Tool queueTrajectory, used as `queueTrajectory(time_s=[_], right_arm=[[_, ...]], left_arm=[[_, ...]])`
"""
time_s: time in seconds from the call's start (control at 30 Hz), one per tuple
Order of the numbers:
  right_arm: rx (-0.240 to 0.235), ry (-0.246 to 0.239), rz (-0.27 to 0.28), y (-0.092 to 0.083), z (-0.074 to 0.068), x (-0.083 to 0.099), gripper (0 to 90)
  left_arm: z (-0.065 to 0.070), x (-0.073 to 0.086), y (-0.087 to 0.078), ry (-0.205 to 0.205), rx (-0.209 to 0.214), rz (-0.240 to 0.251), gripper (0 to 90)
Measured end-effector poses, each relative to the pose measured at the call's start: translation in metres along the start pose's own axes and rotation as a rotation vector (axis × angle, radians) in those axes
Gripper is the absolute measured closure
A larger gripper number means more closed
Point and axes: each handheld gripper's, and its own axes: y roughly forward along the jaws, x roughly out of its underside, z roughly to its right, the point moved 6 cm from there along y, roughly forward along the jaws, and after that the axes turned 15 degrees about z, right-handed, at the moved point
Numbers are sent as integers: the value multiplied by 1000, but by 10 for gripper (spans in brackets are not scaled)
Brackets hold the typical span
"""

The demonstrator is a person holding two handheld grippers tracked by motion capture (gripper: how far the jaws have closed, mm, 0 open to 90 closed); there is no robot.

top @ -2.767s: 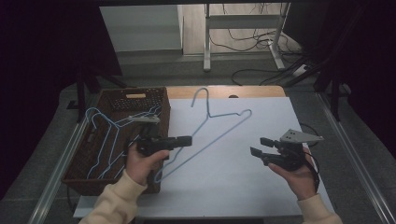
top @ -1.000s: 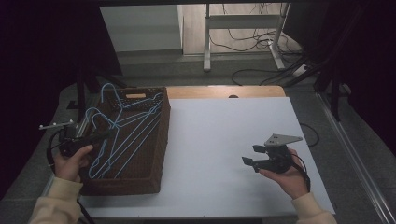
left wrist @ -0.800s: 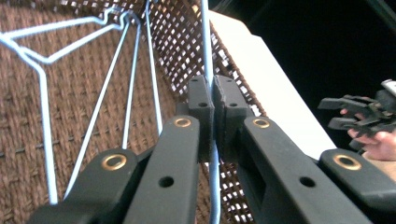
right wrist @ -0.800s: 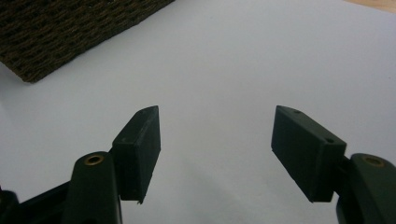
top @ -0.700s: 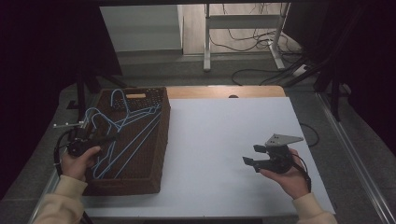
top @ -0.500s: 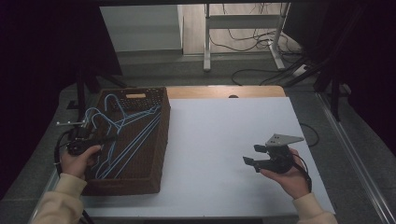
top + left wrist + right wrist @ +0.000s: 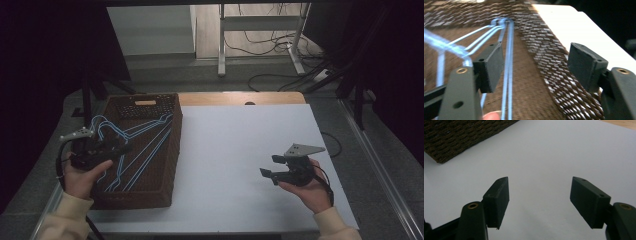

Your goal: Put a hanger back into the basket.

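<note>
Brown woven basket (image 7: 150, 150) at the left side of the white table (image 7: 240, 150), with light blue wire hangers (image 7: 135, 145) lying inside, tangled together. Left gripper (image 7: 534, 62) over the basket, jaws spread wide, nothing between them but the blue wires below and the basket wall. Right gripper (image 7: 267, 167) well apart, held just over the bare white top on the right, jaws also wide and empty. A cream sleeve (image 7: 65, 220) on the left arm.
</note>
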Motion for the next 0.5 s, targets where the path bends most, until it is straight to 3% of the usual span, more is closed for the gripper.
queueTrajectory(time_s=[0.07, 0.2, 0.33, 0.5], right_arm=[[-1, -4, -1, 0, 0, 1, 294], [5, -10, 4, -1, 2, 2, 257], [10, 11, 18, -2, 5, 1, 215], [19, 33, 42, -3, 10, 0, 172]], left_arm=[[19, 4, 5, 40, 44, -12, 266], [46, 13, 14, 65, 118, -25, 251], [58, 20, 19, 95, 141, -41, 243], [65, 22, 23, 96, 156, -50, 224]])
